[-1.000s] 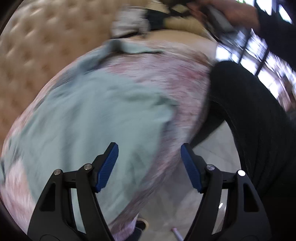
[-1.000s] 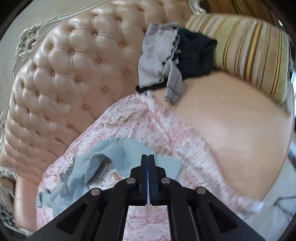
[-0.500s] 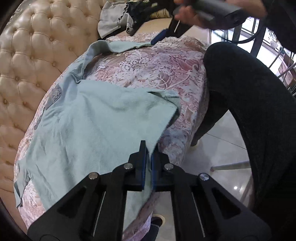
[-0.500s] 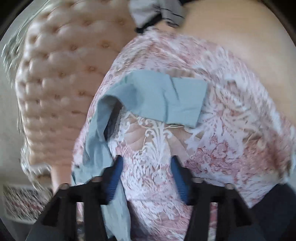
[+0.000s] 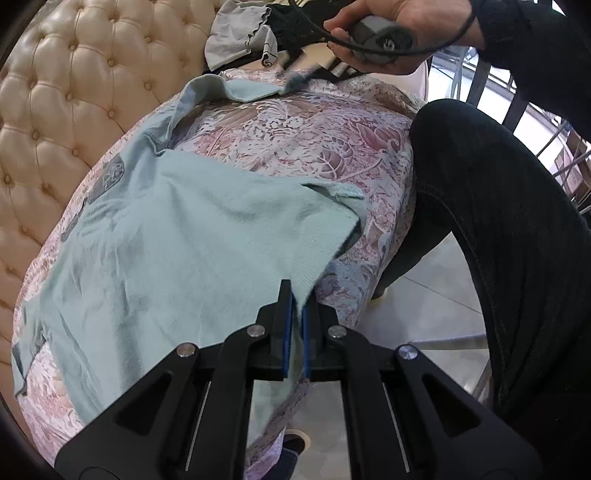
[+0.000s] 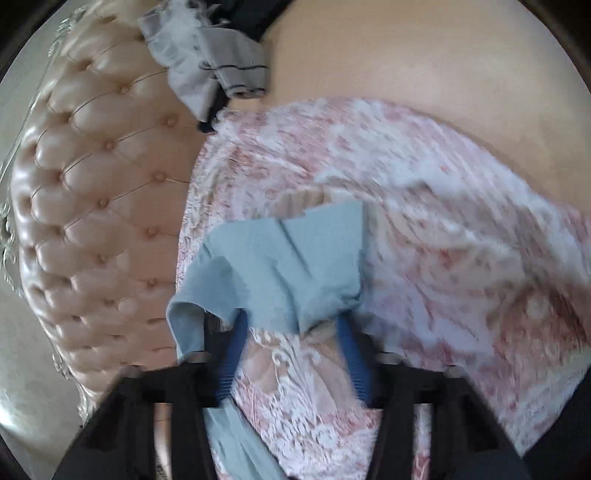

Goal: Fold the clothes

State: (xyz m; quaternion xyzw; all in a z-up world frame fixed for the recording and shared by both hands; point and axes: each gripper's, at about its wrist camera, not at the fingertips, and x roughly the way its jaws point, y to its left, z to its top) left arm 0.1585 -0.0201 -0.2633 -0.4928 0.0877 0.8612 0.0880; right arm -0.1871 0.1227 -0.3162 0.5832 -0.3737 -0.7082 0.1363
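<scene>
A pale green shirt [image 5: 177, 251] lies spread on a pink floral cover [image 5: 314, 147] over the sofa seat. My left gripper [image 5: 295, 299] is shut on the shirt's near edge, with cloth pinched between the blue pads. In the right wrist view one sleeve [image 6: 288, 266] of the shirt lies folded on the cover. My right gripper [image 6: 291, 350] is open, and its blue pads [image 6: 232, 354] straddle the sleeve's near end. The left wrist view shows a hand [image 5: 376, 33] holding that right gripper above the far sleeve [image 5: 236, 88].
A tufted beige sofa back [image 5: 74, 92] curves along the left. A heap of grey and dark clothes [image 5: 240, 40] lies beyond the cover, also seen as the clothes heap [image 6: 207, 70]. A person's black-clad leg [image 5: 498, 221] stands at the sofa's right edge over a tiled floor [image 5: 424, 302].
My left gripper went from open to shut on the shirt's edge. My right gripper opened and came down close to the sleeve.
</scene>
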